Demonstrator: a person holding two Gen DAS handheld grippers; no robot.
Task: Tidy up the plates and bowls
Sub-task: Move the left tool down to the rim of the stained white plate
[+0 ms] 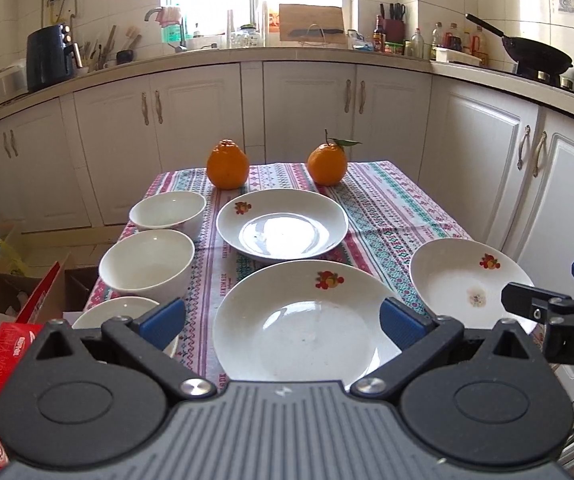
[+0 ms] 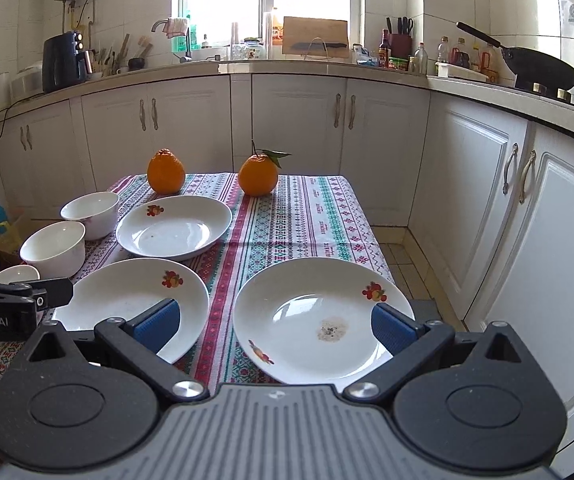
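Three white fruit-printed plates lie on the patterned tablecloth: a far plate, a near middle plate and a stained right plate. Three white bowls line the left edge: far bowl, middle bowl, near bowl. My left gripper hangs open just above the middle plate's near part. Over the stained plate my right gripper is open and holds nothing.
Two oranges stand at the table's far end. Cardboard and red boxes sit on the floor at the left. White cabinets run behind and along the right, with a narrow floor strip beside the table.
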